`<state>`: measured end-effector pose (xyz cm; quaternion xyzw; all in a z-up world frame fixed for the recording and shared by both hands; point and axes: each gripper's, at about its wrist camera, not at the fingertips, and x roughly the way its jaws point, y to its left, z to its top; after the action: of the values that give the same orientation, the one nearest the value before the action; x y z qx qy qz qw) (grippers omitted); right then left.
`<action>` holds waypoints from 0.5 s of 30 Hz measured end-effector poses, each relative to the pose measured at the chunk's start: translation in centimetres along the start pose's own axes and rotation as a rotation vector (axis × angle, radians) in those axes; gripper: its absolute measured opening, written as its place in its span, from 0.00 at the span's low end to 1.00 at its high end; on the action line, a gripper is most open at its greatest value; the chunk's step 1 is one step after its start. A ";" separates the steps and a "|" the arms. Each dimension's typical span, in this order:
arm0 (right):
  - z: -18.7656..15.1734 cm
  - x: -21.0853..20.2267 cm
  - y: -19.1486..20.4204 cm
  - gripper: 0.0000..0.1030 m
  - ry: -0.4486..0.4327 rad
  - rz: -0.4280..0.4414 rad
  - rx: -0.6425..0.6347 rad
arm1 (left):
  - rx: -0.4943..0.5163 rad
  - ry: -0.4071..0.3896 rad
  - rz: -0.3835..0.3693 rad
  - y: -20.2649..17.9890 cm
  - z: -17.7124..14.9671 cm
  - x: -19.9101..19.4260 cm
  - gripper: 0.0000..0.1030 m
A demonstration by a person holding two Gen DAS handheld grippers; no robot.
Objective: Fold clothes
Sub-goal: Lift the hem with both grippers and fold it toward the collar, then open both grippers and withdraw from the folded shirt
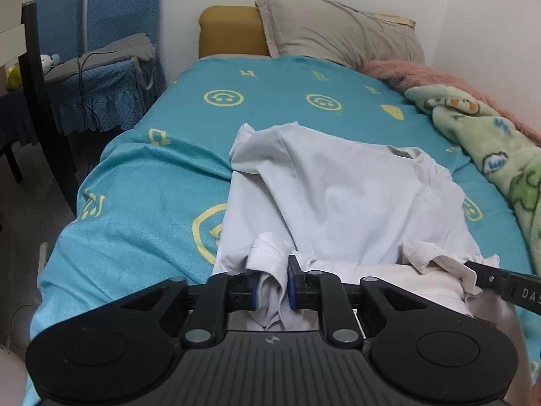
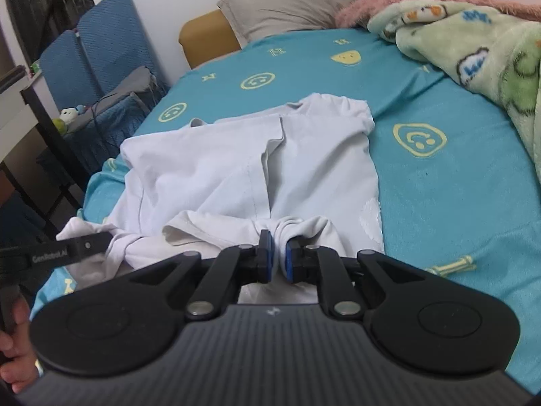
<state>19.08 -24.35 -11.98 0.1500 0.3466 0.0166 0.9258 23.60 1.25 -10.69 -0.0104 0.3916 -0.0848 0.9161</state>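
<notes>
A white shirt [image 1: 341, 196] lies rumpled on the teal bed sheet [image 1: 142, 182], partly folded over itself. My left gripper [image 1: 272, 284] is shut on a bunch of its near hem, cloth squeezed between the blue pads. My right gripper [image 2: 278, 258] is shut on another gathered bit of the same shirt [image 2: 236, 169] near its front edge. The right gripper's finger [image 1: 490, 279] reaches into the left wrist view from the right, buried in cloth. From the left of the right wrist view comes the left gripper's finger [image 2: 81, 248], also in cloth.
A grey pillow [image 1: 341, 30] and yellow headboard [image 1: 230, 30] stand at the bed's far end. A green patterned blanket [image 1: 490, 142] and pink fleece [image 1: 422, 74] fill the right side. Blue-covered chairs [image 1: 101, 50] and a dark table leg [image 1: 44, 101] stand left. A hand [image 2: 17, 355] shows at lower left.
</notes>
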 end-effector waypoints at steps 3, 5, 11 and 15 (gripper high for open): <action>0.2 -0.9 0.3 0.20 -0.002 -0.002 0.009 | 0.007 -0.024 0.003 -0.1 -0.8 -2.5 0.60; 0.2 -2.2 0.5 0.48 -0.020 -0.002 0.026 | 0.012 -0.040 0.006 -0.2 -1.3 -4.1 0.72; -0.3 -6.3 1.8 0.72 -0.065 -0.010 0.020 | 0.027 -0.089 0.012 -0.5 -2.8 -9.1 0.81; -1.4 -9.2 3.1 0.72 -0.076 -0.020 0.001 | 0.037 -0.121 0.017 -0.7 -3.8 -12.4 0.87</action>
<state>11.44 -22.21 -6.24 0.1475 0.3127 0.0013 0.9383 12.36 2.76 -4.39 0.0047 0.3338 -0.0836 0.9389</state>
